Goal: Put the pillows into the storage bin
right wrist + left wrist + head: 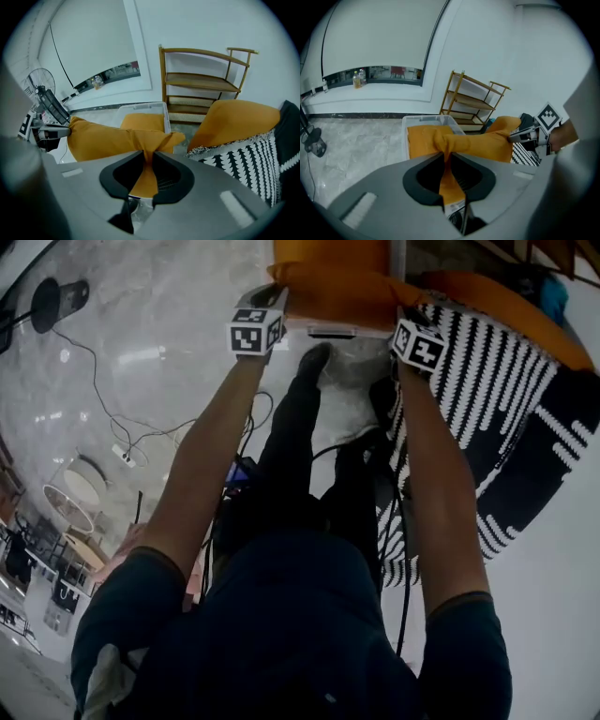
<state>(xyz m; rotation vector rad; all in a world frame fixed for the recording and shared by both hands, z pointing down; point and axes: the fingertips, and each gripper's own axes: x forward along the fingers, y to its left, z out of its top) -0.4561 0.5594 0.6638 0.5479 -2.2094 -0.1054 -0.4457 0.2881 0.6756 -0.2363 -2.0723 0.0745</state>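
Observation:
An orange pillow [328, 282] hangs between my two grippers above a clear storage bin [429, 122]. My left gripper [449, 157] is shut on one bunched corner of the pillow, and my right gripper [149, 158] is shut on the opposite corner. In the head view the left gripper [267, 306] and the right gripper [408, 326] sit at the pillow's two sides, fingertips hidden under the fabric. More orange fabric [143, 122] lies inside the bin [150, 108]. A black-and-white striped pillow [487, 399] lies to the right, with another orange pillow [239, 122] on top of it.
A wooden shelf [206, 84] stands against the wall behind the bin. Cables [103, 399] trail over the marble floor on the left, near a fan's base [56, 301]; the fan [40, 84] stands by the window. The person's legs [300, 446] are below the bin.

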